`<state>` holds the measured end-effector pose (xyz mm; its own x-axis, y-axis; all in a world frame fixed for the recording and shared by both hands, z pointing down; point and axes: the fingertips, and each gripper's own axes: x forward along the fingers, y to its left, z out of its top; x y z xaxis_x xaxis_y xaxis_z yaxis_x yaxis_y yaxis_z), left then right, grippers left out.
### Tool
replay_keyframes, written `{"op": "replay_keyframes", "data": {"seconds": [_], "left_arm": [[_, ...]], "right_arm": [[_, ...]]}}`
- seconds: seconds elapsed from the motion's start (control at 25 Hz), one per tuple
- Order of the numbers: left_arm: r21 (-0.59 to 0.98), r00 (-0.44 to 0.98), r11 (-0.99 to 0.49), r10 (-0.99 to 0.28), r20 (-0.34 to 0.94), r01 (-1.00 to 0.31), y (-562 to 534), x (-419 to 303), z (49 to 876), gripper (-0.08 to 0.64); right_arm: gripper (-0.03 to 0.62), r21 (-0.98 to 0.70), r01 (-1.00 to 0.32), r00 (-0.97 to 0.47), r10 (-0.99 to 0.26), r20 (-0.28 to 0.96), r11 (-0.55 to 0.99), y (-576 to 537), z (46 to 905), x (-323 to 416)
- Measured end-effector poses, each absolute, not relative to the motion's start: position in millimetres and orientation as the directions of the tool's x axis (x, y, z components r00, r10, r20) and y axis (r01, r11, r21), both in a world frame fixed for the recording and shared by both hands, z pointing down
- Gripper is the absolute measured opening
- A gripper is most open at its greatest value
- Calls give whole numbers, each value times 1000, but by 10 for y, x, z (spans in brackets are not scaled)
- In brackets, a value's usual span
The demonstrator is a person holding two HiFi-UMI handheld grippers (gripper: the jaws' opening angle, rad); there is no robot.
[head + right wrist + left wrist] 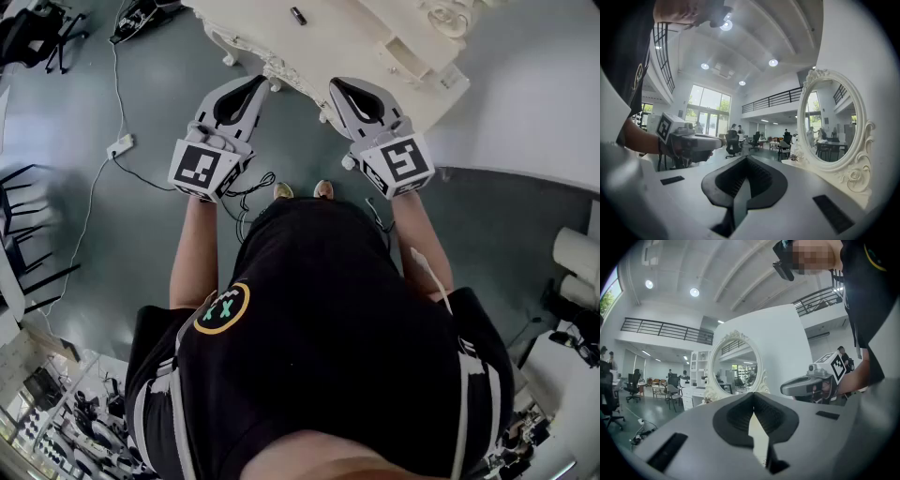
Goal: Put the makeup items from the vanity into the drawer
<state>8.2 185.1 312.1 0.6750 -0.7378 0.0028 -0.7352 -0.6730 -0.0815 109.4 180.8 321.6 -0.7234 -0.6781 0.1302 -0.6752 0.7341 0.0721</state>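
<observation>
- two grippers, held side by side at the person's front. left gripper (259,81) has its jaws together at the tips, nothing between them. right gripper (337,83) likewise has its jaws closed and empty.
- each gripper carries a cube with square black-and-white markers, with no readable writing on either.
- one round emblem (222,308) on the person's black shirt, with a yellow ring. its inner marks are too small to read.
- one white power strip (120,144) on the grey floor to the left, with a cable running from it.
- one cream carved vanity (347,42) just beyond the jaw tips, its far part cut off by the frame's top edge.
- one small dark item (297,15) lies on the vanity top, well apart from both grippers. its kind cannot be told.
- one raised box-like section (412,54) sits at the vanity's back. its contents cannot be made out, nor can i tell whether any drawer stands open.
- one oval mirror (832,124) in an ornate cream frame stands ahead in both gripper views.
- several chairs and desks show far off in the hall, too small to detail.
</observation>
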Motion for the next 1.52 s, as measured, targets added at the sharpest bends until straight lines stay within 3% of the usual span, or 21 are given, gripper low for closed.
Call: {"op": "replay_keyframes", "data": {"seconds": [0.72,1.12,1.2,1.32,1.52], "left_arm": [[-73,667,-666,-745,17,-742,1746,334,3295,20],[-84,671,-669,-741,10,-738,1787,155,3174,20],[-87,672,-671,-740,21,-736,1778,181,3189,20],[-83,668,-669,-743,37,-739,1775,201,3222,20],[-92,661,-660,-750,22,-745,1746,252,3198,20]], "right_arm": [[22,51,-672,-730,-673,117,738,1728,3374,1361],[72,39,-670,-733,-669,125,741,1752,3283,1187],[94,36,-660,-743,-658,120,751,1742,3274,1194],[214,29,-627,-772,-626,114,779,1764,3262,1172],[318,22,-607,-786,-604,132,795,1783,3338,1197]]}}
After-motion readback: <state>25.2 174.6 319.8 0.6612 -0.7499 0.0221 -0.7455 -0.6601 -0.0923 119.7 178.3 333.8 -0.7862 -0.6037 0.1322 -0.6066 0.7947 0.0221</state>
